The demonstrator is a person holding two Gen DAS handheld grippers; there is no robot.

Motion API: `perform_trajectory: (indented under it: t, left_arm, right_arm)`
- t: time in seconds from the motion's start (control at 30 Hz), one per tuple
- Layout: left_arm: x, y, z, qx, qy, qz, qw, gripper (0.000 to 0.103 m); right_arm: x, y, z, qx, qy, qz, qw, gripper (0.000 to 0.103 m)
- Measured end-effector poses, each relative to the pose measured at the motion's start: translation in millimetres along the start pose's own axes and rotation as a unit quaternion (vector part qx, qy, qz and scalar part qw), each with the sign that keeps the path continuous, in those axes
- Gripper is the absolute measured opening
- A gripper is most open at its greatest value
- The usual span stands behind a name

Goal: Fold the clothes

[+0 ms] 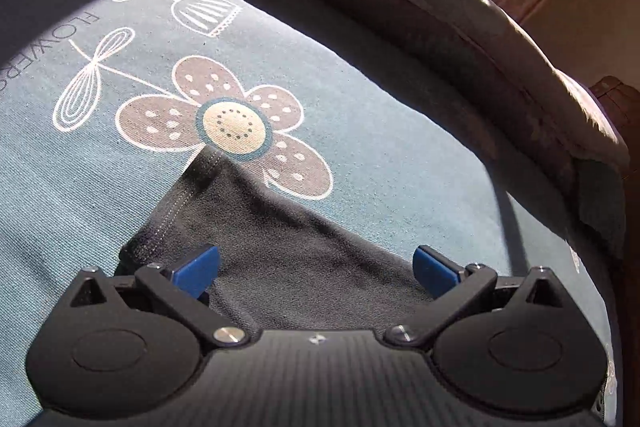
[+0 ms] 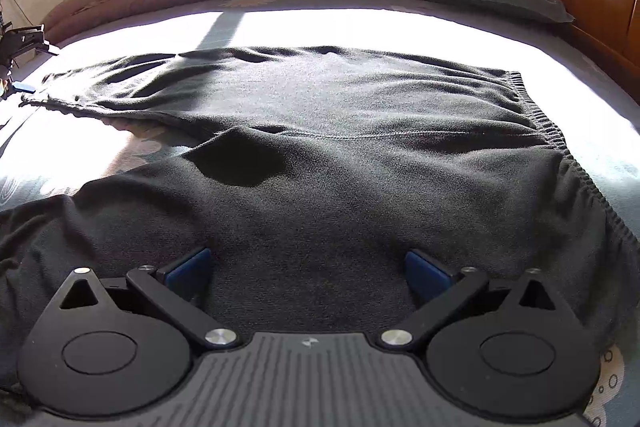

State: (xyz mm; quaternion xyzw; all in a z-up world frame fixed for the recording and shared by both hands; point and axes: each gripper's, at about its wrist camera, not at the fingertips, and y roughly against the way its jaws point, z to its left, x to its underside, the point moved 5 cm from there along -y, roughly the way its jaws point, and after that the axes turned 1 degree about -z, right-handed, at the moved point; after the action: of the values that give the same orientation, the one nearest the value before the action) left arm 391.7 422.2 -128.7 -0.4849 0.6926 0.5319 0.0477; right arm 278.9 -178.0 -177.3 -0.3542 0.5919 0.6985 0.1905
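Left gripper (image 1: 316, 271): jaws wide over the hem (image 1: 208, 183), lower centre.
Right gripper (image 2: 308, 273): jaws wide over trousers (image 2: 340, 131).
Risk: shallow pinches, cloth slips, fold skews.

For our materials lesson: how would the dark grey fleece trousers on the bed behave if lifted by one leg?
The dark grey fleece trousers would probably hang limp, since they already lie rumpled. The gathered elastic waistband would likely trail after.

Dark grey trousers (image 2: 320, 131) lie spread flat on the bed, the ribbed waistband (image 2: 560, 143) toward 3 o'clock and both legs stretching toward 9 o'clock, slightly parted and wrinkled.
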Motion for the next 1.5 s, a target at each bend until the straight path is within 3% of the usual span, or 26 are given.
perform_trajectory:
  t: [0.13, 0.23, 0.33, 0.47, 0.6, 0.67, 0.77, 0.87, 0.97, 1.03, 1.1, 1.2, 1.27, 1.4, 1.5]
  left_arm:
    - [-0.4, -11.5, 15.5, -0.078, -0.011, -0.006, 0.9969, 0.102]
    - [-1.8, -1.7, 22.1, -0.084, 0.016, -0.020, 0.9962, 0.102]
    - [10.5, 5.7, -7.2, -0.015, -0.007, 0.015, 0.9998, 0.102]
    - [45.7, 9.0, -54.3, 0.073, -0.061, 0.065, 0.9933, 0.102]
    - [65.2, 2.9, -51.5, 0.046, -0.076, 0.085, 0.9924, 0.102]
    - [65.0, 9.5, -44.3, 0.045, -0.071, 0.083, 0.9930, 0.102]
    - [57.2, 21.5, -46.9, 0.016, -0.067, 0.081, 0.9943, 0.102]
    - [55.0, 22.9, -69.0, 0.070, -0.079, 0.081, 0.9912, 0.102]
    - [67.3, 10.9, -84.7, 0.085, -0.087, 0.099, 0.9876, 0.102]
    - [78.0, 3.0, -82.3, 0.066, -0.085, 0.115, 0.9876, 0.102]
    - [82.4, 5.9, -76.0, 0.067, -0.082, 0.105, 0.9888, 0.102]
    - [81.5, 20.7, -75.1, 0.034, -0.072, 0.106, 0.9912, 0.102]
    - [81.2, 36.2, -84.3, 0.031, -0.088, 0.099, 0.9907, 0.102]
    - [93.6, 76.7, -125.0, 0.060, -0.132, 0.087, 0.9856, 0.102]
    - [123.0, 105.8, -166.9, 0.085, -0.199, 0.085, 0.9725, 0.102]
  right_arm:
    - [-0.6, 0.2, -0.2, 0.001, 0.001, 0.002, 1.000, 0.103]
    - [-0.7, 0.0, 0.0, 0.001, 0.001, 0.003, 1.000, 0.103]
    - [-0.6, -0.2, 0.1, 0.003, -0.001, 0.001, 1.000, 0.103]
    - [-0.6, -0.4, 0.5, 0.007, -0.003, 0.000, 1.000, 0.103]
    - [-0.6, -0.5, 1.0, 0.007, -0.003, 0.000, 1.000, 0.103]
    - [-0.7, -0.1, 0.7, 0.007, -0.003, 0.002, 1.000, 0.103]
    - [0.0, -0.2, 0.0, 0.006, -0.002, -0.001, 1.000, 0.103]
    - [0.8, -0.5, 0.7, 0.009, -0.004, -0.004, 1.000, 0.103]
    - [0.9, -0.3, 0.9, 0.009, -0.004, -0.003, 1.000, 0.103]
    - [0.4, -0.4, 0.9, 0.009, -0.004, -0.001, 1.000, 0.103]
    - [0.2, -0.4, 0.8, 0.008, -0.004, 0.000, 1.000, 0.103]
    - [0.0, -0.6, 0.5, 0.006, -0.001, 0.002, 1.000, 0.103]
    - [-1.3, -0.8, 0.0, 0.003, 0.002, 0.007, 1.000, 0.103]
    - [-5.2, 7.5, -1.9, -0.007, 0.011, 0.023, 1.000, 0.103]
    - [-6.6, 30.2, -7.5, -0.005, 0.014, 0.005, 1.000, 0.103]
